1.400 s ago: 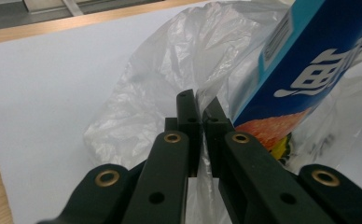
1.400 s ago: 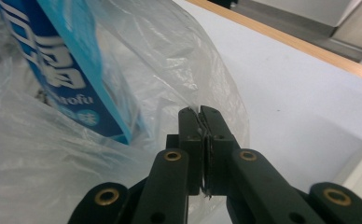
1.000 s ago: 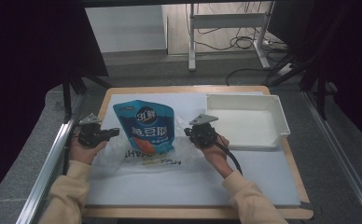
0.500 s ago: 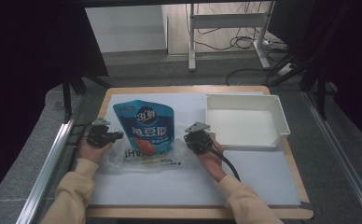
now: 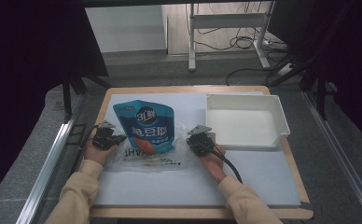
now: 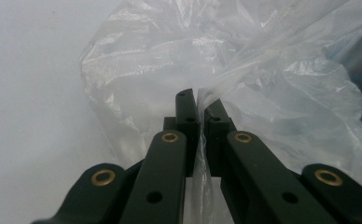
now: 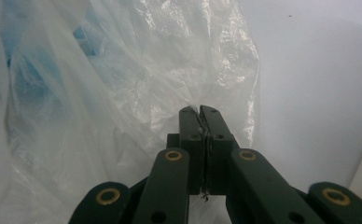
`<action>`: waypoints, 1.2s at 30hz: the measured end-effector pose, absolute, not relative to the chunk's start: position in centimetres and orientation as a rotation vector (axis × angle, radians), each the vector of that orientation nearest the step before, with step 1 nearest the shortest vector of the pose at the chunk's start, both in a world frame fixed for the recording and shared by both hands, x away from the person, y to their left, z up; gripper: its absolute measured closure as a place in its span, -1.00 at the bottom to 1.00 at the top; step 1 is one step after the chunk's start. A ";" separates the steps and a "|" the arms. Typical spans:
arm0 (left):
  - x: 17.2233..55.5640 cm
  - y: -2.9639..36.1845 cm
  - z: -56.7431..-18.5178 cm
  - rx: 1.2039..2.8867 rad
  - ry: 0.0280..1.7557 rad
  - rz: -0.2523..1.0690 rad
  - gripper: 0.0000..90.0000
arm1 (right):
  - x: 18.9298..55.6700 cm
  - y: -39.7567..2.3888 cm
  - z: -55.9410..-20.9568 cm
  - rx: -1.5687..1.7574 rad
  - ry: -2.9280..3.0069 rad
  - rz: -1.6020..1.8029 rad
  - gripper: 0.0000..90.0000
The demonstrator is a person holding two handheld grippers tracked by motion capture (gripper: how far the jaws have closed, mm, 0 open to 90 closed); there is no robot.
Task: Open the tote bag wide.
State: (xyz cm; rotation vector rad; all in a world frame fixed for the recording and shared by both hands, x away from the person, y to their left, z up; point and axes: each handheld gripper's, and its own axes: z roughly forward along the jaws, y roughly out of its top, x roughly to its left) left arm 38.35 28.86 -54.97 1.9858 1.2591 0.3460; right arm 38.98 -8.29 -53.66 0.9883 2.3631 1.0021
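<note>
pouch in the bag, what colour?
Blue pouch with white lettering and an orange picture; clearest in the high view.

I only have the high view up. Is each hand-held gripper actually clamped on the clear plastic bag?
Observer: Yes for the left hand-held gripper. Its gripper view shows the jaws shut with a fold of the clear plastic bag pinched between them.
Operator: And the right one?
Observer: The right hand-held gripper is also shut on the film, a thin crease caught between its jaws.
Operator: Can you see the blue pouch from down there?
Observer: Yes, the blue pouch shows through the film in the right gripper view.
</note>
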 end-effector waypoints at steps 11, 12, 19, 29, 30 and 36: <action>38.2 28.8 -55.0 1.965 1.268 0.340 0.89 | 39.2 -8.7 -53.7 0.994 2.371 1.030 0.91; 38.2 28.8 -55.0 1.966 1.268 0.339 0.88 | 39.2 -8.7 -53.7 0.999 2.371 1.030 0.89; 38.1 28.8 -55.0 1.971 1.267 0.345 0.84 | 39.1 -9.1 -52.7 1.025 2.343 1.087 0.59; 38.1 28.8 -54.9 1.977 1.267 0.344 0.84 | 37.1 -11.1 -46.9 0.998 2.227 1.319 0.28; 38.1 28.8 -54.9 1.977 1.268 0.344 0.83 | 36.8 -11.4 -46.2 0.993 2.212 1.334 0.28; 38.1 28.8 -54.9 1.980 1.269 0.343 0.84 | 34.6 -12.7 -42.5 0.945 2.212 1.452 0.58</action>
